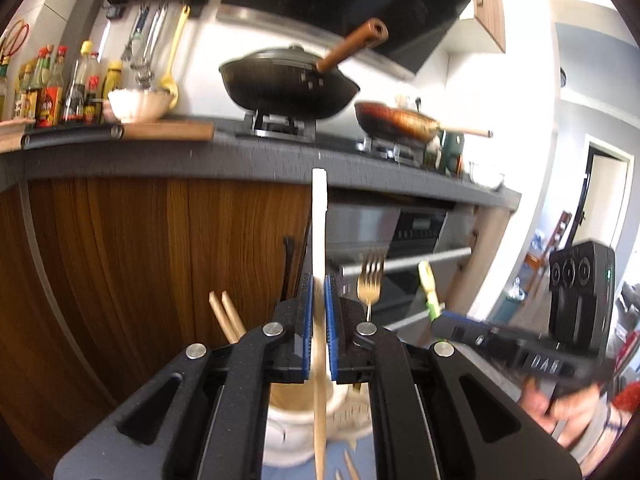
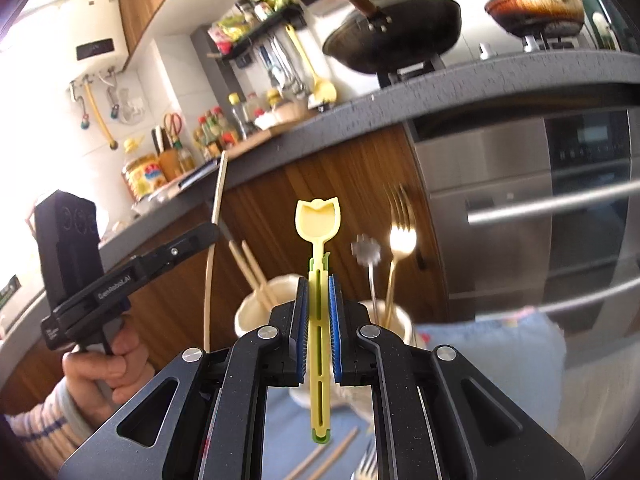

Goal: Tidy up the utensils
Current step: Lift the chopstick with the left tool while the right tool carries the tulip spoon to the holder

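In the left wrist view, the left gripper [image 1: 319, 292] is seen clenched on a long pale chopstick [image 1: 319, 216], which is pinched between the blue pads and stands upright, its white upper end rising well above the fingertips and its lower length running down below them. Directly beneath, a cream utensil holder [image 1: 288, 428] is shown, with 2 wooden chopsticks [image 1: 226, 316] leaning out of it to the left. A gold fork [image 1: 371, 280] stands tines-up just right of the pads.

Only the right wrist view shows that 2 cream holders are present: a left holder [image 2: 256, 312] with the wooden chopsticks, and a right holder [image 2: 394, 322] containing the gold fork and a silver toothed utensil [image 2: 365, 254]. There, the right gripper [image 2: 319, 292] is seen closed on a yellow tulip-shaped spoon [image 2: 317, 220], gripped by its slotted handle, bowl upward and above the fingertips. More wooden chopsticks [image 2: 320, 460] are seen lying on a blue cloth [image 2: 492, 356] below.

Each view also shows the other gripper beside it, held by a hand [image 2: 106, 364] in a striped sleeve.
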A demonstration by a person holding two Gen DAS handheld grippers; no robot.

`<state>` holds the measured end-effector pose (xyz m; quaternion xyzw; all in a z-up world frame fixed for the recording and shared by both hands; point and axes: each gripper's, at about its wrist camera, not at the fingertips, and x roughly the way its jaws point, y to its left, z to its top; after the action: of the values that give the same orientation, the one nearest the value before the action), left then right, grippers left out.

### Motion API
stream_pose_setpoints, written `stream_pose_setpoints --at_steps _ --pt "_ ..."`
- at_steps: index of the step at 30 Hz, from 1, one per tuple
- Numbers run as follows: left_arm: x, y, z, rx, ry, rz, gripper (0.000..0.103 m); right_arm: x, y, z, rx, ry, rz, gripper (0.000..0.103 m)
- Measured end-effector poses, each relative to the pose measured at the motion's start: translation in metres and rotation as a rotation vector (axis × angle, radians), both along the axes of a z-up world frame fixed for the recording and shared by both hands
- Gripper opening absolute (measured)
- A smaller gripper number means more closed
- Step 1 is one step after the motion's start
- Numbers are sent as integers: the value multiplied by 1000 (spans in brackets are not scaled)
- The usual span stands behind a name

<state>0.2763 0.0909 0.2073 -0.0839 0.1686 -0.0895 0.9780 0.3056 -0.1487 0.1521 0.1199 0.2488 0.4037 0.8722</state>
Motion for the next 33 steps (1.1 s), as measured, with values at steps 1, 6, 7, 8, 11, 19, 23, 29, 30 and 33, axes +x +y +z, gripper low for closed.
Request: stream_pose_setpoints --at_steps 1,6,7,8,11,19,23,29,30,33 --pt "2 0 3 -4 -18 6 6 2 2 0 9 -6 -5 10" --pt "12 6 11 -27 -97 52 6 18 11 -2 39 -21 -31 10" --pt "14 7 11 -30 -105 60 6 20 12 -2 43 -25 -36 10" --pt "16 7 11 -31 -110 67 6 22 14 -3 43 -31 -42 10" --pt "22 8 6 -24 -136 103 6 27 22 -5 23 -74 -69 10" --pt "28 5 -28 -1 -147 141 6 35 32 -27 -29 -123 -132 10" --pt "22 4 -41 -1 -131 134 6 31 33 -40 -65 -119 -125 10" --pt "3 -4 -56 39 -105 118 6 18 26 -57 -87 -104 -130 10" --pt "0 -7 -60 61 -98 118 6 15 25 -59 -92 -100 -132 10" --pt "-5 -11 -67 87 -72 115 6 9 24 -64 -112 -96 -131 10"
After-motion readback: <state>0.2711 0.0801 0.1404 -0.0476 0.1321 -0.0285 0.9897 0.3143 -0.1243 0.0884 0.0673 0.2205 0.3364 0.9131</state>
